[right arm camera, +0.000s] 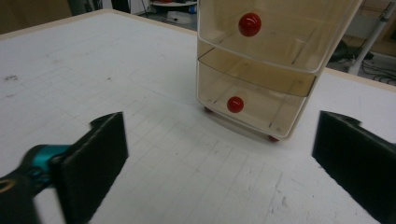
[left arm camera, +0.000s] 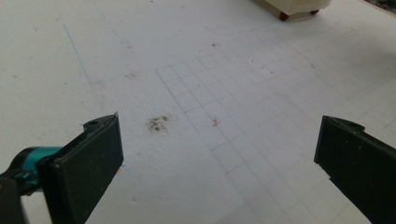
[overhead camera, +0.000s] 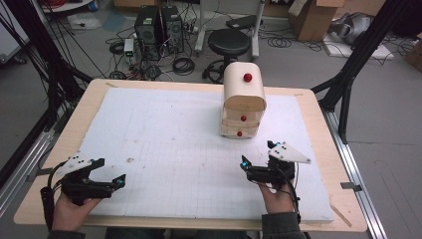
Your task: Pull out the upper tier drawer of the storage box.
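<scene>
Lab floor behind the bench (overhead camera: 318, 107) is seen cluttered: two black PC towers (overhead camera: 159, 30), coiled cables, a black stool (overhead camera: 229, 44), cardboard boxes at the far right. Bench top is wood-edged and covered by a white gridded foam sheet (overhead camera: 174, 139).

Left gripper (overhead camera: 110, 172) is held in a hand (overhead camera: 69, 211) at the near-left corner of the bench, jaws spread wide apart, nothing between them. A grey three-cornered plate is carried on top. In the left gripper view the jaws are seen well apart over bare sheet, with a small dark smudge (left arm camera: 159, 123) on the foam between them, nearer the left jaw. Pencilled grid lines are seen ahead.

Small drawer cabinet (overhead camera: 243, 99) is placed right of centre, toward the far edge, upright, cream-coloured with a rounded top. Three red knobs are counted on its front, one per drawer (overhead camera: 247, 77). The top drawer is seen standing out further than the two below. In the right gripper view the translucent drawer fronts and the lower knobs (right arm camera: 235, 104) are visible, with small reddish feet under the base.

Right gripper (overhead camera: 258, 153) is held in the other hand (overhead camera: 276, 198) near the near-right corner, just short of the cabinet and apart from it. Jaws are spread wide, empty, with the cabinet framed between them in the right gripper view.
</scene>
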The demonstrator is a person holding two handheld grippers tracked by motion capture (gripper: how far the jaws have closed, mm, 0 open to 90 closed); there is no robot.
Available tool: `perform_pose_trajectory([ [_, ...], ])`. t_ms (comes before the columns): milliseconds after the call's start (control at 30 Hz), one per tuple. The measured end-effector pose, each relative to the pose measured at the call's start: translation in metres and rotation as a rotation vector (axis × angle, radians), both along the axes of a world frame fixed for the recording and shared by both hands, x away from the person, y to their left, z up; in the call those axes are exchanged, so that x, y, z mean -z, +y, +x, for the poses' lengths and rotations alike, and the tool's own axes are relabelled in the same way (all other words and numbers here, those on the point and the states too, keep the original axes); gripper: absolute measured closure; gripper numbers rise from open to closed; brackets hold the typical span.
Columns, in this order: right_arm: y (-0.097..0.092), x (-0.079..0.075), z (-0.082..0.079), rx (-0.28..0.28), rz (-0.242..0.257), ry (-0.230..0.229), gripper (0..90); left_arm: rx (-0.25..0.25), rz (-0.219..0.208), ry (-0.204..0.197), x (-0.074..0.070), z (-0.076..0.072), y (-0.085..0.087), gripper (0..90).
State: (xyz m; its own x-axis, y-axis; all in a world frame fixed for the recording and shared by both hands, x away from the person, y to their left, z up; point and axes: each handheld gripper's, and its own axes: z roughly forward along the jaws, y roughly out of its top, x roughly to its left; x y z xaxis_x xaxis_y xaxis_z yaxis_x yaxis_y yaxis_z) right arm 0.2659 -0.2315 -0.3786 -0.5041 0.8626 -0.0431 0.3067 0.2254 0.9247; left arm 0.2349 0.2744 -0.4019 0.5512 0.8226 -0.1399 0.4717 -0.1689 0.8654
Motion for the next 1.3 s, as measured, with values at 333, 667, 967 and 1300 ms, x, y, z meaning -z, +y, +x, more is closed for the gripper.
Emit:
perform_pose_trajectory([
  [333,0.017,-0.007,0.012,0.069,0.064,-0.019,7.1,-0.005,0.000,-0.003,0.000,0.000,0.002,1.7],
  [667,0.039,-0.013,0.023,0.132,0.086,-0.061,22.2,-0.016,-0.007,-0.005,-0.001,0.000,0.004,1.8],
  [967,0.058,-0.013,0.034,0.235,0.085,-0.099,33.5,-0.013,-0.007,-0.006,-0.001,0.000,0.004,1.8],
  [1300,0.060,-0.008,0.046,0.324,0.066,-0.149,50.1,-0.014,-0.005,-0.003,0.000,0.000,0.006,1.7],
])
